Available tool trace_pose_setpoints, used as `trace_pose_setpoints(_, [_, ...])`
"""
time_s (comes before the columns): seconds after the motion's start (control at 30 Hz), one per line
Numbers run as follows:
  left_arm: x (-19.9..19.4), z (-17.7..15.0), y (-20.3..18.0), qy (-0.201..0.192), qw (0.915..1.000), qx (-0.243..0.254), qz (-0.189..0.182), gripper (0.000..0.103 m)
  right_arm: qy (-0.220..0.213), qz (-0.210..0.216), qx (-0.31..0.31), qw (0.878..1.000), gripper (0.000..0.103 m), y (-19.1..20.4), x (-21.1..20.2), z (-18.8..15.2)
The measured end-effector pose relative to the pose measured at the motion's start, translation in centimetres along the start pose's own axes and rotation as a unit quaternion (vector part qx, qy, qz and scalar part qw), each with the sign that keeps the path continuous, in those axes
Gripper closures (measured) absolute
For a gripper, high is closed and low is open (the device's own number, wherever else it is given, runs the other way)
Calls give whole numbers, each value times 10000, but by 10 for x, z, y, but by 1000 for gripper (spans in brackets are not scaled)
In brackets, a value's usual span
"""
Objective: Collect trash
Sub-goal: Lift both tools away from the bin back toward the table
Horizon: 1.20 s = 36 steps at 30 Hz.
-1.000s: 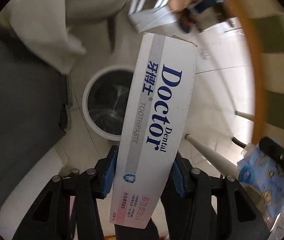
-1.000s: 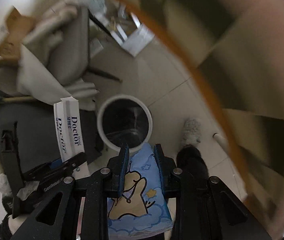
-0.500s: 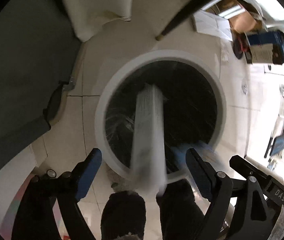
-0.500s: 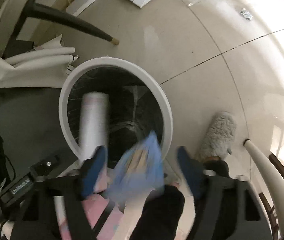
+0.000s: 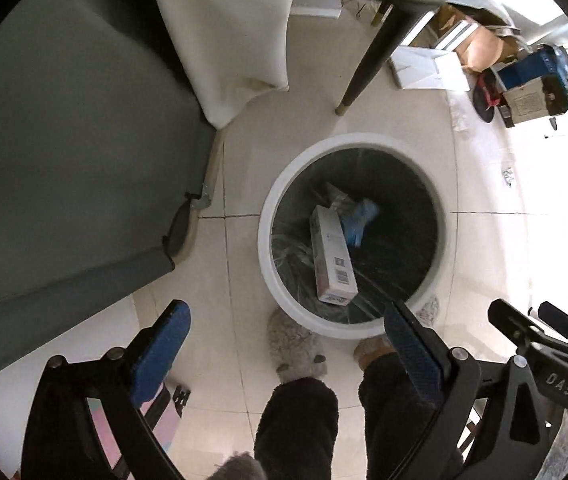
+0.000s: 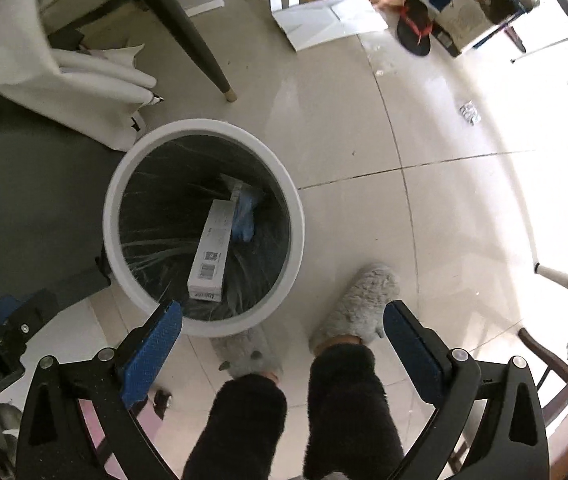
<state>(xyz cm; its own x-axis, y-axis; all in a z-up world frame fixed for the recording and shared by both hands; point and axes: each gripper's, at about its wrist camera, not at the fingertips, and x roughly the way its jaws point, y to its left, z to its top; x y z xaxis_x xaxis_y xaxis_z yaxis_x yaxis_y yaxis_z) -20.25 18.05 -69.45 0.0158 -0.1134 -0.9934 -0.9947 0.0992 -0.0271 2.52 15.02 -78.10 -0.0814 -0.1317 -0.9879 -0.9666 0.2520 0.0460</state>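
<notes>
A round white trash bin (image 5: pixel 271 280) (image 6: pixel 296 224) with a dark liner stands on the tiled floor. Inside it lie a white toothpaste box (image 5: pixel 332 256) (image 6: pixel 211 248) and a blue printed packet (image 5: pixel 358 220) (image 6: pixel 245 216) beside the box's far end. My left gripper (image 5: pixel 286 334) hangs above the bin's near rim, its jaws still opening with nothing between them. My right gripper (image 6: pixel 284 332) hovers to the right of the bin over the floor, jaws also opening and empty. The other gripper's black body (image 5: pixel 544 344) shows at the left wrist view's right edge.
A person's dark fuzzy trouser legs (image 6: pixel 344 408) and grey fluffy slippers (image 6: pixel 360 300) stand just in front of the bin. A dark grey panel (image 5: pixel 63 160), white cloth (image 5: pixel 223 32) and a chair leg (image 5: pixel 368 64) lie behind. Boxes and papers (image 6: pixel 332 20) clutter the far floor.
Both grippers opened over the bin. The toothpaste box left my left gripper and the blue packet left my right one; both fell and now lie in the bin. Both hands sank lower.
</notes>
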Motion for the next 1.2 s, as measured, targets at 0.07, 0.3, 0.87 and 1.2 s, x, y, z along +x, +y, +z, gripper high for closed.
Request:
trace_pose_setpoints(0.07, [-17,-3,-4,-83,10000,21,43,4,-94,-76,-61,9999,1,0,-20,-4])
trace_pose_setpoints(0.3, [-85,-19,-4,-300,9995,-27,86,4,-425,-223,-293,9984,1,2,-98,-21])
trace_pose_setpoints(0.87, [-295,-86,0,-902,9952,255,293,4,-995,537,-195,9934,1,7,-325,-98])
trace_pose_setpoints(1.2, [-411,-76,-125,-1774,9744,1371,166,3,-1529,1169,1305,9726,1,-110,-438,-113])
